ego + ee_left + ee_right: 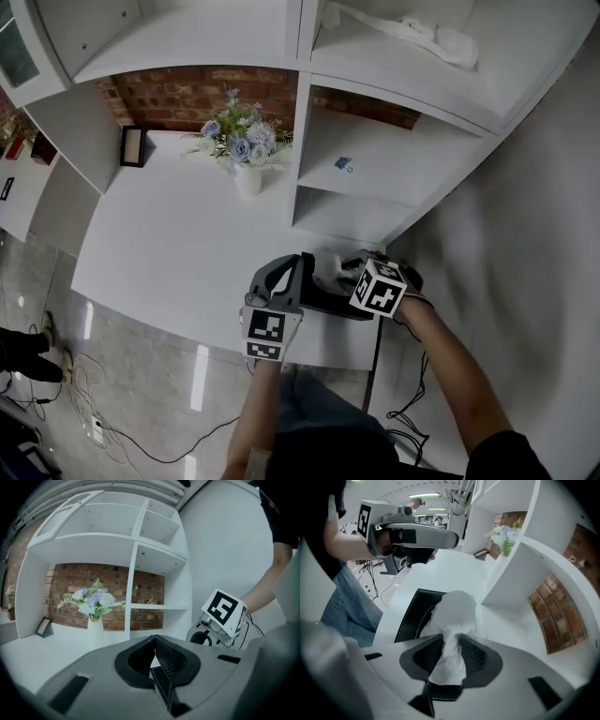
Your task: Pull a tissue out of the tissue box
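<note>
White shelf unit (pixel 375 169) w/ brick back (pixel 187 94); white tabletop (pixel 169 253); glossy grey floor (pixel 141 375); white wall (pixel 534 216) rt.

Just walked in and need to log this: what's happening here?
A person works two handheld grippers at a white table. The right gripper is pinched on a white tissue sticking up from a black tissue box, not yet pulled free. The left gripper, jaws together and empty, hangs near the box.

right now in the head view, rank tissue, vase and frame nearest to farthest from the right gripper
1. tissue, pinched in the right gripper's jaws
2. vase, further back, to the left
3. frame, far left at the back
</note>
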### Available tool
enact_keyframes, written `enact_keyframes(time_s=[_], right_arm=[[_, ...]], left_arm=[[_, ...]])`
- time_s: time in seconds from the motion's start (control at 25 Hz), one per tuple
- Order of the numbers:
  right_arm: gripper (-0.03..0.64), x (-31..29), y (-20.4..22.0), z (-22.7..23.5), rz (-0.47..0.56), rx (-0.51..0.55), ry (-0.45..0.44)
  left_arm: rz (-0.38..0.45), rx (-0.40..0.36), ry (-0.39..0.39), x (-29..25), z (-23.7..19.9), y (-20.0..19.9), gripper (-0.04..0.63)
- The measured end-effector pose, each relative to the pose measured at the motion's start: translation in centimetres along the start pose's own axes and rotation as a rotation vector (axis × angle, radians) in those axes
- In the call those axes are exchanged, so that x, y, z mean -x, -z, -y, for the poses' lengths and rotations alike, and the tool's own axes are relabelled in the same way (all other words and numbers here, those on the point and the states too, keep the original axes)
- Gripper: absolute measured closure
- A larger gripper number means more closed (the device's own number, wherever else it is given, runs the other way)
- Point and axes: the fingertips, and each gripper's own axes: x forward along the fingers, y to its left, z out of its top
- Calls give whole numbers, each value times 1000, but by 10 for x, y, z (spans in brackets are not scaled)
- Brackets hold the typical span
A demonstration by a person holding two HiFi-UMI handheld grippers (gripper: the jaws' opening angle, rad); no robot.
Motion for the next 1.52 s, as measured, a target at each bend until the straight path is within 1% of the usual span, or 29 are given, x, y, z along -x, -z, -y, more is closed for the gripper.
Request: enact_keyframes(time_s=[0.12,0.16,0.2,0.24,0.4,1.24,1.4,1.52], right_arm=[[539,3,-2,-1,16,13,10],[582,4,-3,-1,21,18,19],[604,5,-3,0,26,20,28],[610,6,-3,0,32,19,33],[614,11,-4,1,50,7,45],[615,60,-13,34,136,-60,205],[615,74,-18,39,184,-100,243],[615,89,-26,43,254,-149,280]], left_arm=[[-2,1,-5,-1,-2,0,587],[-2,1,-6,-2,-2,0,586],[-2,1,-6,-3,-3,0,586],[-2,1,-5,-3,-3,0,586],[-1,0,-2,-6,-4,0,586],[7,-9,23,-15,4,-9,586],[12,-13,20,-14,2,-12,586],[18,-16,17,-13,0,-15,586]])
